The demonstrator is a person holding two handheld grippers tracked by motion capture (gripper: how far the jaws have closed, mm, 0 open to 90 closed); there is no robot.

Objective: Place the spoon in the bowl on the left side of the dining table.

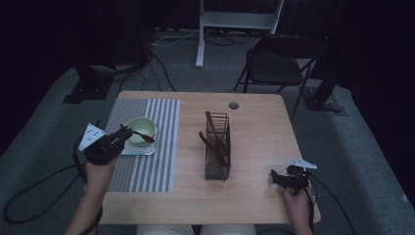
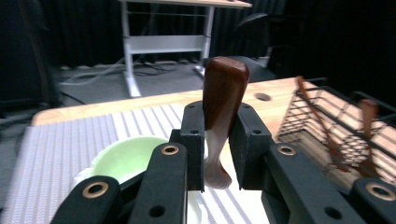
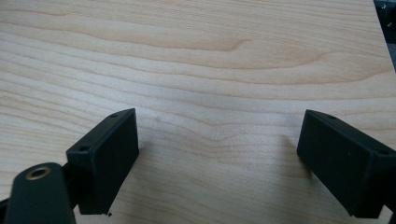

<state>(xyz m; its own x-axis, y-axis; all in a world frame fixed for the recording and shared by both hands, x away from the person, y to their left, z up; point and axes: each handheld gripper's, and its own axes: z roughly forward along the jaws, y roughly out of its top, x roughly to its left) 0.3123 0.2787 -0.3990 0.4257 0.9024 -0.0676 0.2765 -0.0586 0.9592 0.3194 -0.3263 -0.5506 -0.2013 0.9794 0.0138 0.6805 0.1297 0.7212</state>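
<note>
A pale wooden tabletop (image 1: 254, 147) stands in a dark room, a striped mat (image 1: 147, 147) on one side. The left gripper (image 2: 217, 140) has its jaws closed on a brown wooden spoon (image 2: 223, 102), which rises upright between them. Just below and beside the jaws sits a green bowl (image 2: 126, 156); a wire basket (image 2: 336, 126) lies farther off. The right gripper (image 3: 217, 158) holds its jaws wide over bare wood, nothing between them.

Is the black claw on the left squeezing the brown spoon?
Touching. In the left gripper view, both pads of the left gripper press against the wooden spoon, one on each side of its handle.
</note>
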